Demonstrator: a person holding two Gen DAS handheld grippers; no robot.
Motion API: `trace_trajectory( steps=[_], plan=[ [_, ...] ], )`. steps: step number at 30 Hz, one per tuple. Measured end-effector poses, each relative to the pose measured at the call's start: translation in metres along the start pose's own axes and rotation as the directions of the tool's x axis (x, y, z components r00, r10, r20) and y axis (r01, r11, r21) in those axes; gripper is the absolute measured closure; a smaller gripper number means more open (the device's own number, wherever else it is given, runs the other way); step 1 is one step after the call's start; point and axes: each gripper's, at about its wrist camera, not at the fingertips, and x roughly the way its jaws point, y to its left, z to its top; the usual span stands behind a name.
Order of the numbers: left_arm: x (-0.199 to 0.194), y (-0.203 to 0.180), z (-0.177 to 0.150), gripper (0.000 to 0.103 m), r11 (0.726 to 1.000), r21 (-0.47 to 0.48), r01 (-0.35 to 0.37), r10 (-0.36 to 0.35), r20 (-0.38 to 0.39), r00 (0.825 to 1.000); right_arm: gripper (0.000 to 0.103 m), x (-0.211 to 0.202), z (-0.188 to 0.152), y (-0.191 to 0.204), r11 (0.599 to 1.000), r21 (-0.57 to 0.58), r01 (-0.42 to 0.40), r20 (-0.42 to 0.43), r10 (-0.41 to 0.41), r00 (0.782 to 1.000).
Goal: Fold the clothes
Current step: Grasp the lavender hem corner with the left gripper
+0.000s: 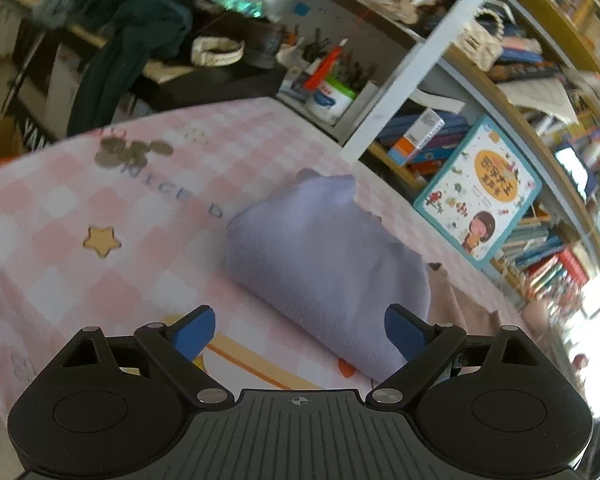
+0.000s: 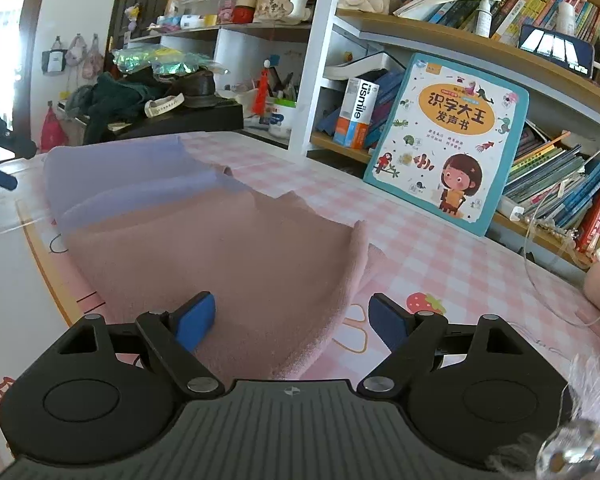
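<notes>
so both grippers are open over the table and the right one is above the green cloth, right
Not quite: the cloth under the right gripper is pink, not green, as the right wrist view shows. The rest holds: the right gripper and the left gripper both stand open over the pink checked table, the left one by the lavender cloth.

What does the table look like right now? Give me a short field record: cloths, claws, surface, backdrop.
surface: table with pink checked cover
purple cloth: folded bundle, lying on the cover
pink cloth: folded, beside and touching the purple one
left claw: open, purple cloth's near edge between the fingers, no grip
right claw: open, over the pink cloth's near corner, no grip
backdrop: picture book leaning against the bookshelf
</notes>
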Motion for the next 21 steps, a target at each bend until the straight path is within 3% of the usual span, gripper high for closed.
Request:
trace_trajectory(
  steps=[6, 19, 21],
  plan=[
    [0.008, 0.014, 0.002, 0.010, 0.989, -0.133, 0.058, -0.061, -0.019, 0.998, 0.015, 0.005, 0.001, 0.001, 1.000, 0.007, 0.009, -0.030, -0.008, 1.000],
    [0.020, 0.020, 0.002, 0.013, 0.965, -0.244, 0.092, -0.092, 0.012, 0.996, 0.008, 0.011, 0.001, -0.001, 1.000, 0.023, 0.018, -0.064, -0.016, 0.998],
    [0.021, 0.023, 0.003, 0.018, 0.961, -0.261, 0.096, -0.094, 0.019, 0.995, 0.008, 0.011, 0.001, -0.001, 1.000, 0.023, 0.019, -0.064, -0.017, 0.998]
  ],
)
